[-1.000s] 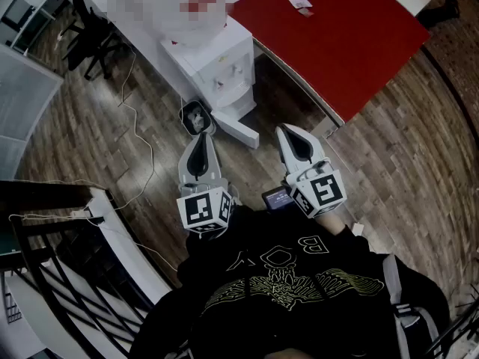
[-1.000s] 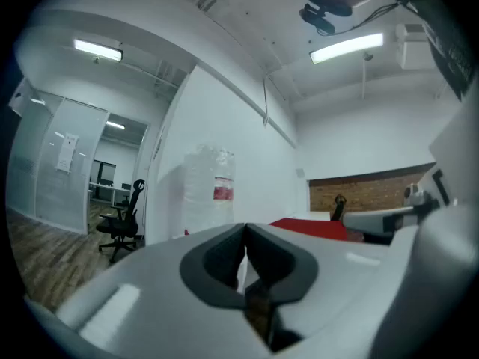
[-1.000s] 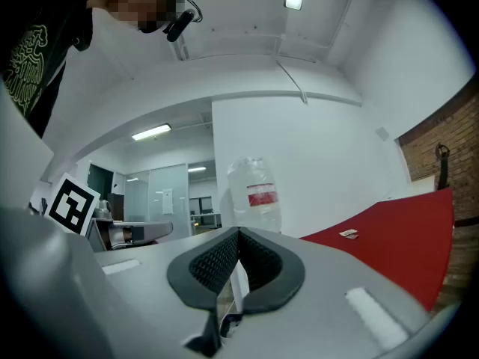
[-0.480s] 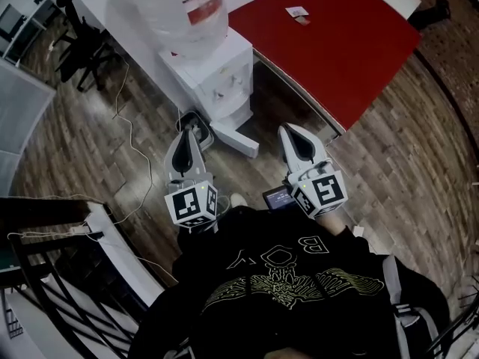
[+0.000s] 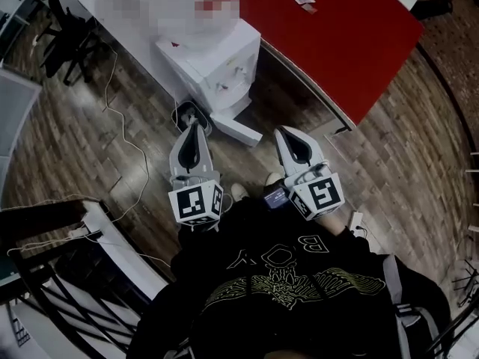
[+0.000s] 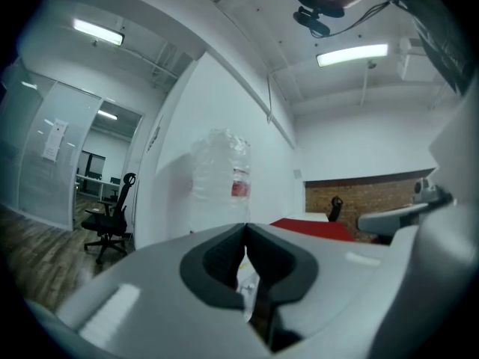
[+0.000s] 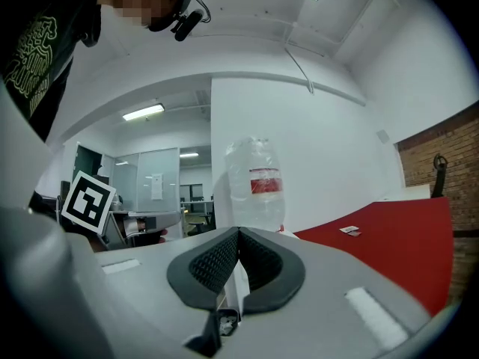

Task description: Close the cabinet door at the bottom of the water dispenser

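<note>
The white water dispenser (image 5: 217,62) stands against the wall with a clear bottle (image 6: 221,178) on top. Its bottom cabinet door (image 5: 238,129) hangs open, swung out over the wooden floor towards me. My left gripper (image 5: 193,124) is shut and empty, its tip just left of the door, over a small bin (image 5: 184,114). My right gripper (image 5: 285,132) is also shut and empty, a short way right of the door's free end. Both point level at the dispenser. In the gripper views the left gripper (image 6: 245,228) and right gripper (image 7: 239,231) have their pads together, and the door is hidden behind the jaws.
A red table (image 5: 337,36) stands right of the dispenser, close to the right gripper. A black office chair (image 5: 63,28) and loose cables (image 5: 123,126) lie to the left. A dark railing (image 5: 67,275) runs at the lower left. A white power strip (image 5: 352,219) lies on the floor.
Both grippers have edged forward towards the dispenser's base, the left one coming up beside the open door. The jaws have stayed shut.
</note>
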